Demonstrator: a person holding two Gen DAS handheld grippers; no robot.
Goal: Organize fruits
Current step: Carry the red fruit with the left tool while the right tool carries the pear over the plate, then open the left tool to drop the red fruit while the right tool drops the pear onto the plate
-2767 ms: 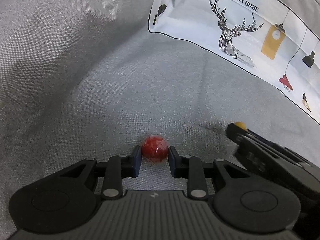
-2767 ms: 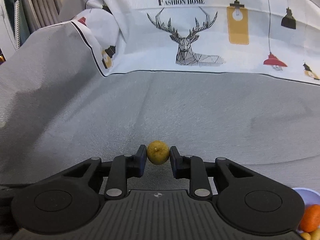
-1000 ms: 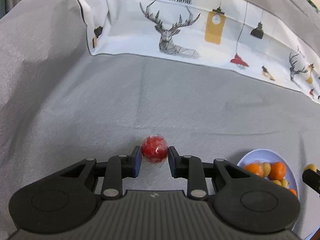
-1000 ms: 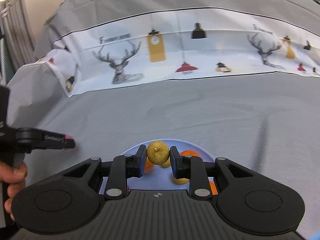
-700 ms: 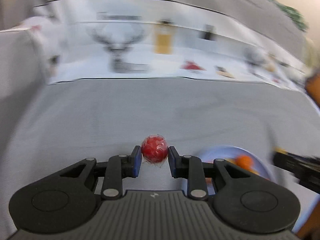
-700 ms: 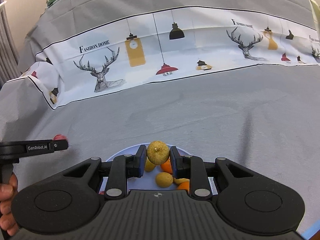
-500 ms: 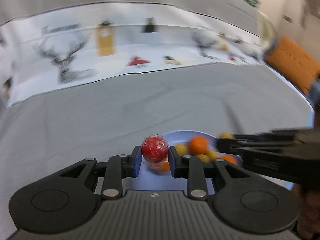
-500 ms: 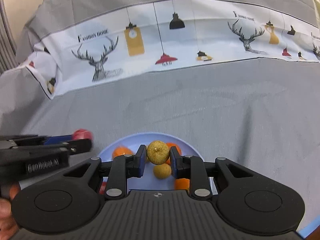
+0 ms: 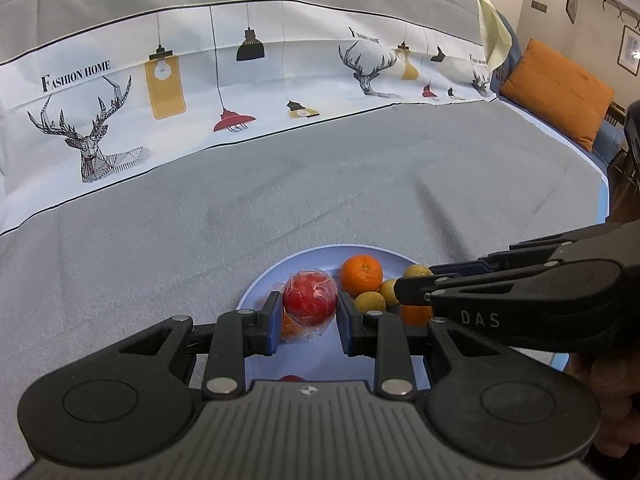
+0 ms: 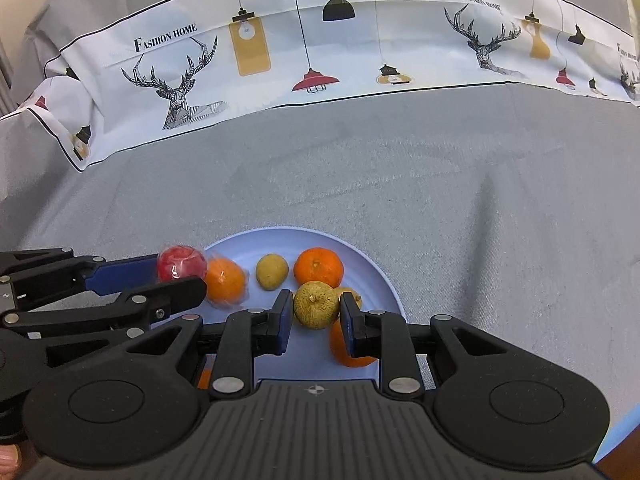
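Scene: I hold two grippers above a blue plate on a grey cloth, each with one fruit to deliver.
Left gripper: my jaws are clenched on a red fruit in clear wrap, held between the pads with no gap showing.
Right gripper: my jaws grasp a yellow-green fruit, stem scar facing the camera.
Red fruit's place: it hangs over the plate's left part, above a wrapped orange lying there; from the right wrist view it sits right at the left rim.
Yellow fruit's place: it hangs over the plate's middle, just above and beside an orange and in front of a second orange and a small yellow fruit.
Key relation: both fruits lie straight down from a landing spot, so I judge the coming move to be a release, not a reach; both are round, so no long axis matters.
Nearer hand: the right gripper is more central over the plate; the left one comes in from the left rim, its tips close beside mine.
Risk: I judge the red fruit may roll off the wrapped orange toward the rim once let go.
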